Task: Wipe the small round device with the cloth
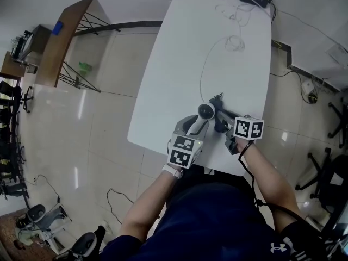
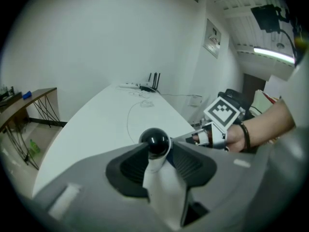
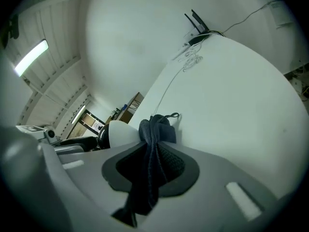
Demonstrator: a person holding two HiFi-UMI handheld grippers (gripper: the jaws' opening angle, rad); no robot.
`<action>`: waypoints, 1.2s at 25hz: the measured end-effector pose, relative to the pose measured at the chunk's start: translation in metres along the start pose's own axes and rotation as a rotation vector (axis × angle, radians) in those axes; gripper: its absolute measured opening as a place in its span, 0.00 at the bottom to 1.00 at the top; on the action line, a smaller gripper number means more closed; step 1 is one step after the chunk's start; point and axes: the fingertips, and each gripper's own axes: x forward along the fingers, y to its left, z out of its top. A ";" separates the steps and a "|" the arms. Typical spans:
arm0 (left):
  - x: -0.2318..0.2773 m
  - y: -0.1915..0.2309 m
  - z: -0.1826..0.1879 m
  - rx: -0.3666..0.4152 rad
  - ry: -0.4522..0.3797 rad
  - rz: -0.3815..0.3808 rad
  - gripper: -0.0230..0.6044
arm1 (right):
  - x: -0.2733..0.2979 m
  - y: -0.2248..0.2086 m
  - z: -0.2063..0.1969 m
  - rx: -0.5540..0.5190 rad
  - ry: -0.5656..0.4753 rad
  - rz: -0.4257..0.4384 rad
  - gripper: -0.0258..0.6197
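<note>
Right gripper view: right hand-held gripper (image 3: pixel 153 148) pinches the cloth (image 3: pixel 150 170).

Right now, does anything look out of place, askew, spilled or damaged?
Nothing stands out. The small round device stands between the left gripper's parted jaws, the dark cloth is pinched in the right gripper's jaws, and a thin cable lies slack across the white table.
</note>
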 end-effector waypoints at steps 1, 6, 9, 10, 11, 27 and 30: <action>0.000 -0.001 0.001 0.000 -0.005 -0.002 0.29 | -0.003 0.001 0.003 -0.011 -0.008 -0.006 0.14; 0.001 -0.002 0.005 -0.009 -0.035 -0.013 0.29 | -0.027 0.029 0.031 -0.208 -0.057 -0.035 0.14; 0.002 -0.004 0.008 -0.018 -0.060 -0.020 0.28 | -0.040 0.061 0.046 -0.462 -0.065 -0.036 0.14; 0.003 -0.004 0.009 -0.020 -0.065 -0.021 0.27 | -0.042 0.074 0.048 -0.572 -0.058 -0.032 0.14; 0.004 -0.004 0.008 -0.023 -0.069 -0.020 0.26 | -0.042 0.087 0.048 -0.688 -0.046 -0.026 0.14; -0.001 0.002 -0.003 -0.069 -0.061 -0.032 0.25 | -0.016 0.125 0.041 -1.364 0.171 -0.003 0.14; 0.000 0.005 -0.003 -0.066 -0.043 -0.022 0.25 | -0.013 0.113 0.050 -1.235 0.169 0.039 0.14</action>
